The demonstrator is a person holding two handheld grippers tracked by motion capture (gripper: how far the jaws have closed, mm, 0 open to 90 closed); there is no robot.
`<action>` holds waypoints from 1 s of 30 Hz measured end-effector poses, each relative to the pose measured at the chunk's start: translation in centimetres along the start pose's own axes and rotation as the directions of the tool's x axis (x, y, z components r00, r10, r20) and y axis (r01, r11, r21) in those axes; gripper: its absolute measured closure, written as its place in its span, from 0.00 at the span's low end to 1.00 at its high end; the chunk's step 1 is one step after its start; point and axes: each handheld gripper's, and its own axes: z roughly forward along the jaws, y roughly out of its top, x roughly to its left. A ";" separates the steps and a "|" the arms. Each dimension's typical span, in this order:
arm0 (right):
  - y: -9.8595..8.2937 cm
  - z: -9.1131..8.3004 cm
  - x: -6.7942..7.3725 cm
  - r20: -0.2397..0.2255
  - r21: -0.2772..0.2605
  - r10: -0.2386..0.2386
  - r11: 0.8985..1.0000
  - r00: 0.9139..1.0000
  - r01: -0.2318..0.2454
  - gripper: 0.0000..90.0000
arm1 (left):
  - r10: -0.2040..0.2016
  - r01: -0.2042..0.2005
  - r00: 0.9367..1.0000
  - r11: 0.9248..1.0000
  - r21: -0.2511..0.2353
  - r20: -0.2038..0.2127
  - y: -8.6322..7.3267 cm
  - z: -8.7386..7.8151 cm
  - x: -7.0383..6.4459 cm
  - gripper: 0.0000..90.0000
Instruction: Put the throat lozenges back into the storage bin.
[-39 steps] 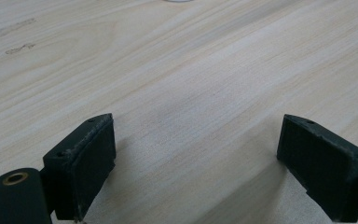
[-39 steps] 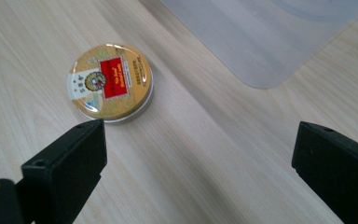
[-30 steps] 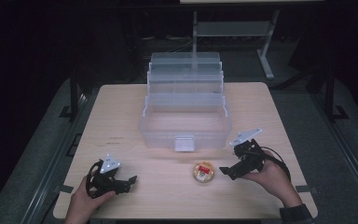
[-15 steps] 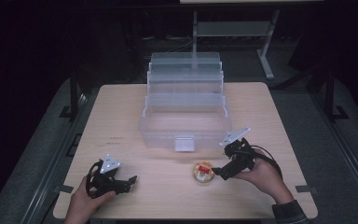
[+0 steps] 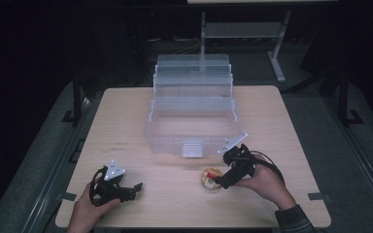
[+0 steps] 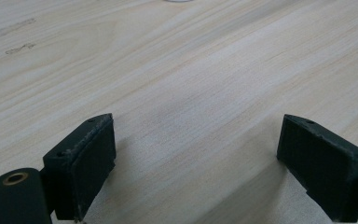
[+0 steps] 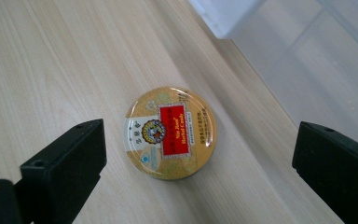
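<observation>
1. Where the right gripper point(image 5: 222, 180) reaches, a small round tin point(image 7: 170, 132) lies flat on the table point(image 5: 126, 121), lid up, gold with a red label in the middle.
2. In the high view the tin point(image 5: 210, 177) sits near the table's front edge, right of centre, just in front of the clear box point(image 5: 192, 127).
3. In the right gripper view the tin lies between the two black jaws, nearer the left one, with bare wood showing on both sides of it.
4. The right gripper point(image 7: 200, 163) is spread wide, its jaws well clear of the tin, and it grips nothing.
5. The right hand point(image 5: 264, 182) holds that gripper tilted down towards the tin from the tin's right.
6. The box stands just beyond the tin, its front latch facing the person; its tiers step up and back toward the far side of the table.
7. A pale corner of the box point(image 7: 307, 60) shows at the top right of the right gripper view.
8. The left gripper point(image 5: 133, 189) rests low near the table's front left corner, well apart from the tin, held by the left hand point(image 5: 90, 211).
9. In its own view the left gripper point(image 6: 196, 154) is also wide open, with bare wood between the jaws and nothing held.
</observation>
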 end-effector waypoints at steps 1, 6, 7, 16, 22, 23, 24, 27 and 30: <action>0.1 0.1 0.1 0.000 0.004 -0.003 1.000 1.000 0.003 0.03 | 0.000 0.000 1.000 1.000 0.000 0.000 0.0 0.0 0.0 0.12; 0.5 0.8 0.5 -0.008 0.016 -0.019 1.000 1.000 0.019 0.03 | 0.000 0.000 1.000 1.000 0.000 0.000 0.0 0.0 0.0 0.12; 0.6 1.2 0.6 -0.014 0.025 -0.027 0.999 1.000 0.027 0.03 | 0.000 0.000 1.000 1.000 0.000 0.000 0.0 0.0 0.0 0.12; 0.9 2.6 1.2 -0.017 0.067 -0.044 0.997 0.999 0.045 0.03 | 0.001 -0.001 1.000 1.000 0.000 0.000 0.0 0.0 0.0 0.12; 1.1 3.5 1.5 -0.015 0.095 -0.056 0.994 0.998 0.057 0.05 | 0.003 -0.003 1.000 1.000 0.003 0.000 0.0 0.0 0.0 0.12; 1.1 3.7 1.6 -0.017 0.099 -0.059 0.993 0.998 0.061 0.05 | 0.003 -0.003 1.000 1.000 0.002 0.000 0.0 0.0 0.0 0.12; 1.1 4.0 1.7 -0.014 0.107 -0.065 0.992 0.998 0.066 0.05 | 0.005 -0.005 1.000 1.000 0.003 0.000 0.0 0.0 0.0 0.12; 1.0 4.3 1.7 -0.011 0.115 -0.070 0.991 0.997 0.071 0.05 | 0.006 -0.006 1.000 1.000 0.003 0.000 0.0 0.0 0.0 0.12; 0.9 4.8 1.7 -0.007 0.129 -0.070 0.989 0.998 0.070 0.05 | 0.006 -0.006 1.000 1.000 0.003 0.000 0.0 0.0 0.0 0.12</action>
